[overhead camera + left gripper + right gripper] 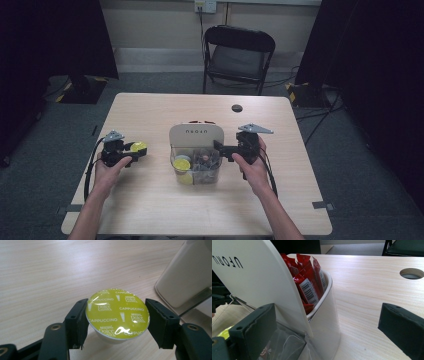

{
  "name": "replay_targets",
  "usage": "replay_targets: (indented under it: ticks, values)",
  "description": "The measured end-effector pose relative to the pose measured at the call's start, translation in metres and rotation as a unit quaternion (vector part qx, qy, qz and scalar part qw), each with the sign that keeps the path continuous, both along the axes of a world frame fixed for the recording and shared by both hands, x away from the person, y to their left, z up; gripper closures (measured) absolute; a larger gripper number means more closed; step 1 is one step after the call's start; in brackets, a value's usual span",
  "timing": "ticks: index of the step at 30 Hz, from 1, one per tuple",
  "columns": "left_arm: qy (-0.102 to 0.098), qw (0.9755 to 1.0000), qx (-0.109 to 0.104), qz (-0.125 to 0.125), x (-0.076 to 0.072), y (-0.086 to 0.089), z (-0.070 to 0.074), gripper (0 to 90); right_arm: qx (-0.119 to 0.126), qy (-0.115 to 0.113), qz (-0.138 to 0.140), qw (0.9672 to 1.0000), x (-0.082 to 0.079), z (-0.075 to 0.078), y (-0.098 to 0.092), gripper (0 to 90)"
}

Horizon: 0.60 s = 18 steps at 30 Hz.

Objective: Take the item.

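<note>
A capsule with a yellow-green foil lid printed "Cappuccino" sits between the jaws of my left gripper, which is shut on its sides just above the table. In the high view this gripper is left of a white organiser, and the capsule points toward it. The organiser's clear front bin holds several capsules, some yellow. Red sachets stand in its rear pocket. My right gripper is at the organiser's right side, open, with its jaws spread wide around the organiser's white corner.
A light wooden table has a round cable hole behind the organiser. A black folding chair stands beyond the far edge. Black curtains hang on both sides. A person's forearms come in from the bottom.
</note>
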<state>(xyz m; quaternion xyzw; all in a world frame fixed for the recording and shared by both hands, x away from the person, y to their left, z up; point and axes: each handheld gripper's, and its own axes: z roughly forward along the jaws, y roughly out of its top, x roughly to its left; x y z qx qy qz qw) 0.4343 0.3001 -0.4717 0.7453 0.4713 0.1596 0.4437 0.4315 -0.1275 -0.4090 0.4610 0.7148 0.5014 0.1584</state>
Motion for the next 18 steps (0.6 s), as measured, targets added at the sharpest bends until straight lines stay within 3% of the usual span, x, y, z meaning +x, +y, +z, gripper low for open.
replay_targets:
  ticks: [18]
  values:
    - [0.020, 0.9996, 0.018, 0.005, 0.004, 0.000, -0.018, 38.1, 0.001, 0.001, -0.002, 1.0000, -0.001, 0.000, 0.000, 1.6]
